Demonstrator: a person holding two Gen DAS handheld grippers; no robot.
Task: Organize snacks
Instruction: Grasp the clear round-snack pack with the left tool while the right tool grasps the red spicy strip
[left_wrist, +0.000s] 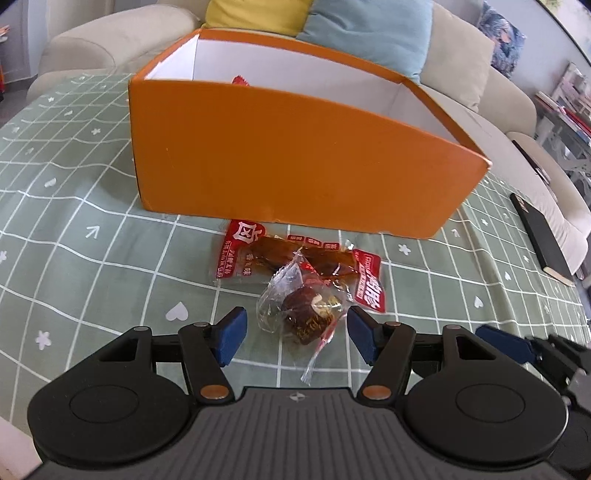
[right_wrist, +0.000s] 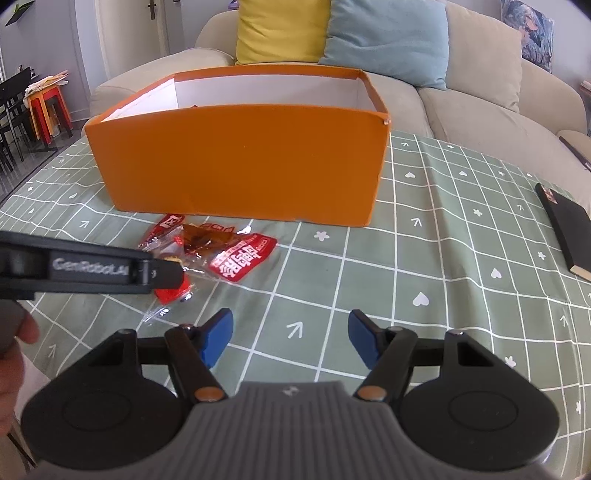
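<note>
You are at the pick-up step: your left gripper (left_wrist: 293, 334) stands with its jaws apart on either side of the clear-wrapped brown snack (left_wrist: 306, 317), the blue pads not yet pressing on it. That snack lies on the green checked tablecloth (left_wrist: 92, 229) just in front of the orange box (left_wrist: 295, 155), overlapping the red-ended packets (left_wrist: 295, 258) that sit near the middle of the box's near wall. Your right gripper (right_wrist: 291, 338) is released too, with only bare cloth between its jaws. Next, I judge, you should close the left jaws on the wrapper's bulky middle, not its loose tail, then lift it over the near wall into the box.
</note>
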